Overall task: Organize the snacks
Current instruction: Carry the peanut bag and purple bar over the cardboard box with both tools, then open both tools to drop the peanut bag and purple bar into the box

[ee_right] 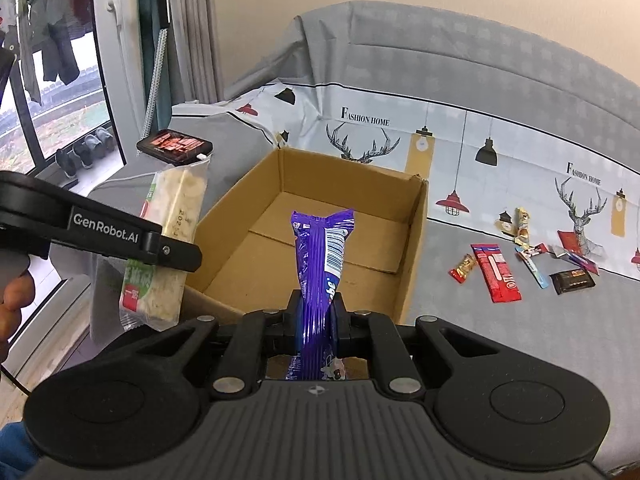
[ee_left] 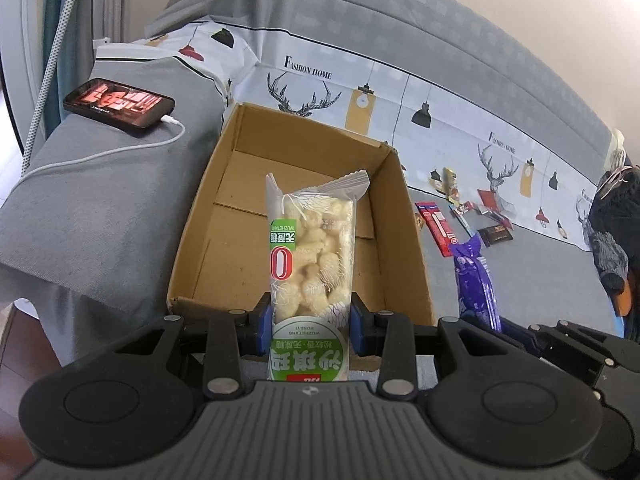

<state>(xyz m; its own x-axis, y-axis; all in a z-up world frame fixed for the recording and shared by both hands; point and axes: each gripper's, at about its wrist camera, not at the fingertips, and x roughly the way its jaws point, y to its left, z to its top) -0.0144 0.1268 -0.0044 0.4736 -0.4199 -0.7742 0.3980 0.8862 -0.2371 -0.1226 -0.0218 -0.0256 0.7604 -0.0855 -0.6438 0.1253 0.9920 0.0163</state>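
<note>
An open cardboard box (ee_left: 404,216) (ee_right: 412,240) sits on the sofa seat with nothing inside. My left gripper (ee_left: 312,328) is shut on a clear pack of pale puffed snacks (ee_left: 310,256), which stands upright over the box's near edge; that pack (ee_right: 168,264) also shows at the left of the right wrist view. My right gripper (ee_right: 318,320) is shut on a purple snack wrapper (ee_right: 320,264), held upright over the box's near edge; the wrapper (ee_left: 476,284) appears right of the box in the left wrist view. Several small snack packets (ee_right: 498,272) (ee_left: 438,228) lie scattered on the seat right of the box.
A lit phone (ee_left: 118,102) (ee_right: 174,146) with a white charging cable lies on the grey sofa arm left of the box. A printed cover (ee_right: 500,152) drapes the sofa back. A window and hanging clothes (ee_right: 52,60) are at far left.
</note>
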